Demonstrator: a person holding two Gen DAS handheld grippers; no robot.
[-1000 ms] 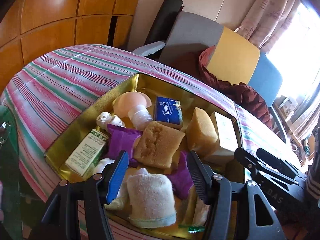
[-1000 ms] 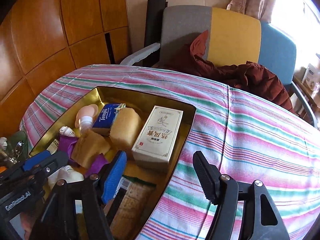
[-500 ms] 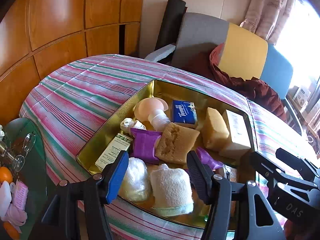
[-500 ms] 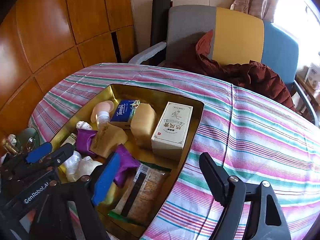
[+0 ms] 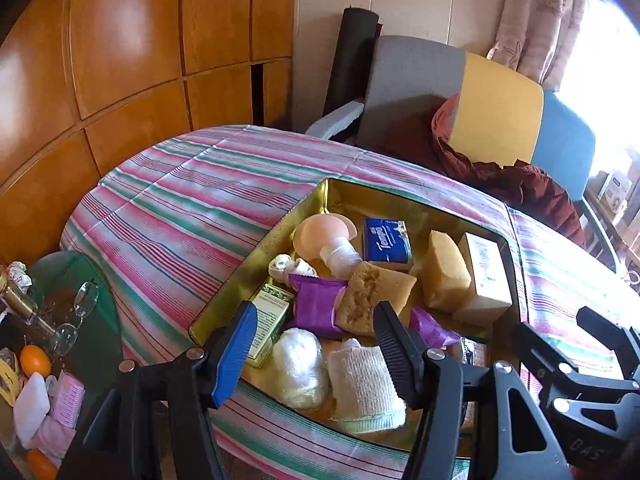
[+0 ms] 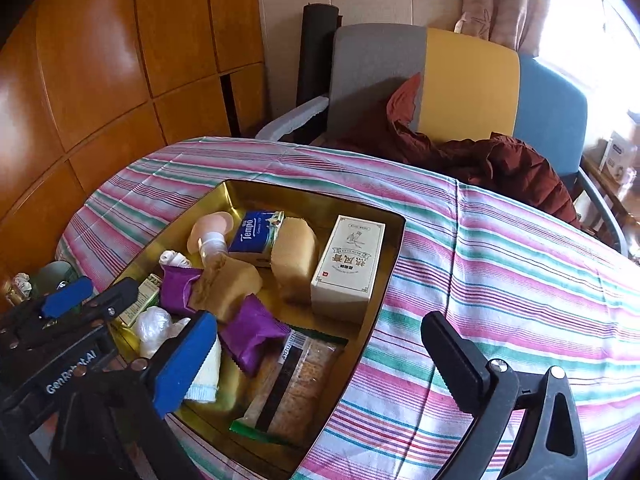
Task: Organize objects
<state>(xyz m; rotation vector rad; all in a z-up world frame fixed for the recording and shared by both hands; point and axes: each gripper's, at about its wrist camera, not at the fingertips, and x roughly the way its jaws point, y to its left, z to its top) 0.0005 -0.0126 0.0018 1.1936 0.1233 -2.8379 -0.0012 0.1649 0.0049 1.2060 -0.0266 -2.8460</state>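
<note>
A gold tray [image 5: 224, 300] [image 6: 394, 240] on the striped table holds several things: a blue Tempo tissue pack [image 5: 386, 238] [image 6: 252, 234], two yellow sponges [image 5: 444, 270] [image 6: 294, 258], a white box [image 5: 486, 272] [image 6: 348, 264], purple packets [image 5: 316, 306] [image 6: 252, 332], a rolled white towel [image 5: 366, 382], a cracker pack [image 6: 290, 390] and a pink mushroom-shaped thing [image 5: 320, 232]. My left gripper [image 5: 314, 338] is open and empty above the tray's near edge. My right gripper [image 6: 316, 344] is open and empty over the tray's near right corner.
The striped tablecloth [image 6: 500, 280] spreads to the right of the tray. A grey, yellow and blue chair [image 6: 460, 88] with a dark red jacket [image 6: 500, 164] stands behind the table. A small green table [image 5: 60, 320] with glasses and oranges is at the left. Wood panels line the wall.
Both grippers have pulled back and up from the tray, so more of the table shows. Both stay open and empty. The things in the tray have not moved.
</note>
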